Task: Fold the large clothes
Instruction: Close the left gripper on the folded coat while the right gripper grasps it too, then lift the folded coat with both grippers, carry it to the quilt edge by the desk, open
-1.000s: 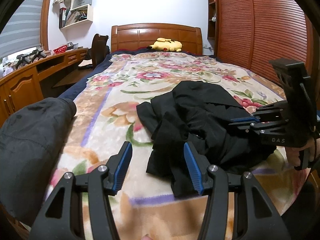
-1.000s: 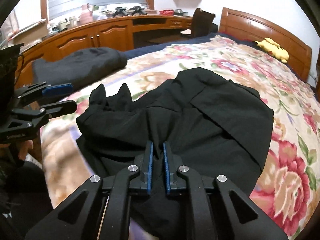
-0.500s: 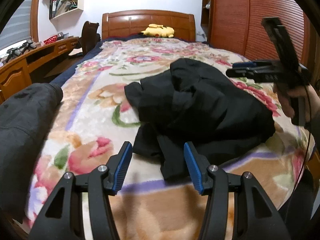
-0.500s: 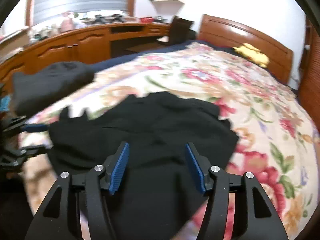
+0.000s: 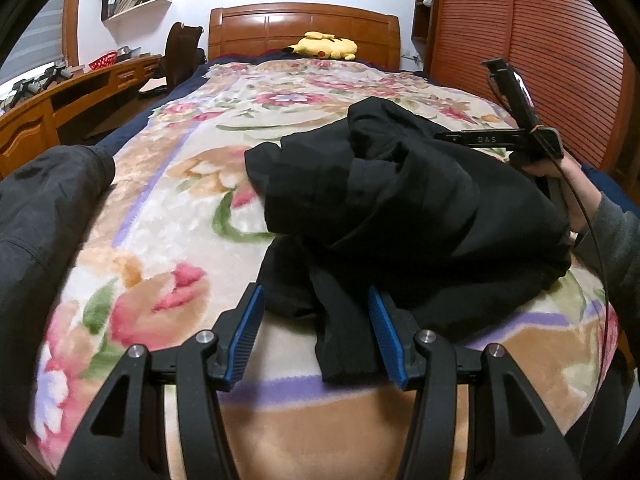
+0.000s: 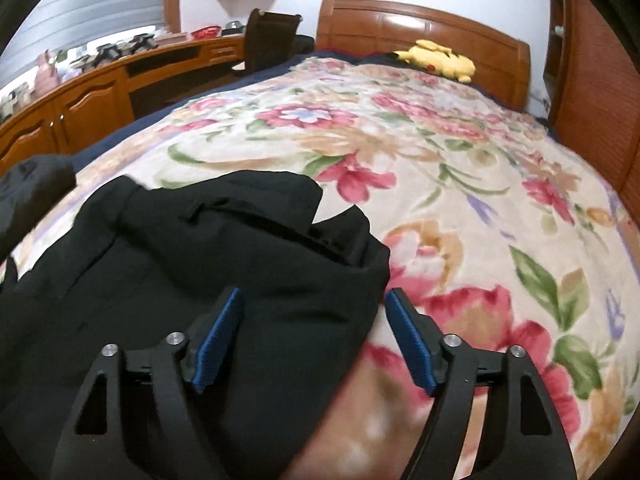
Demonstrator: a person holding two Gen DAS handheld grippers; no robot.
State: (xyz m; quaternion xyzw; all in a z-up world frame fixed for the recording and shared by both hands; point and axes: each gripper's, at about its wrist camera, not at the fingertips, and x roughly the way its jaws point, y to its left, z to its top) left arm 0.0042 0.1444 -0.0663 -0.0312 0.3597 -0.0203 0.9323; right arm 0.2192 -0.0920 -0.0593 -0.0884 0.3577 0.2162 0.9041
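Looking along my left gripper (image 5: 316, 330), I see a grey garment (image 5: 44, 216) heaped at the far left edge of the bed (image 5: 168, 216), apart from the rest. Next comes bare floral blanket (image 5: 180, 184), then my own two fingers, spread wide with nothing between the blue pads (image 5: 248, 332) but a dangling strip of the black garment (image 5: 400, 208). That strip lies in the gap; neither pad presses on it. The black garment itself sits crumpled in a mound near the foot of the bed, right of centre, its bulk rising beyond my fingertips. Further right, the right gripper (image 5: 500, 138) hangs over the mound's far edge, held in a hand (image 5: 556, 176) with a grey sleeve; from this side I cannot tell its opening. A yellow plush (image 5: 324, 45) lies against the headboard (image 5: 304, 26) at the back.

Through the right wrist camera, the grey garment (image 6: 28, 188) shows at the left margin, with a wooden desk (image 6: 100, 92) behind it. The black garment (image 6: 180, 280) fills the lower left, rumpled, one fold lying on top. My right gripper (image 6: 314, 336) is wide open and grips nothing: its left pad sits above the cloth, its right pad over the blanket (image 6: 460, 184), so the garment's right edge falls between them. The blanket spreads to the right, and the plush (image 6: 438, 60) rests by the headboard (image 6: 420, 20).
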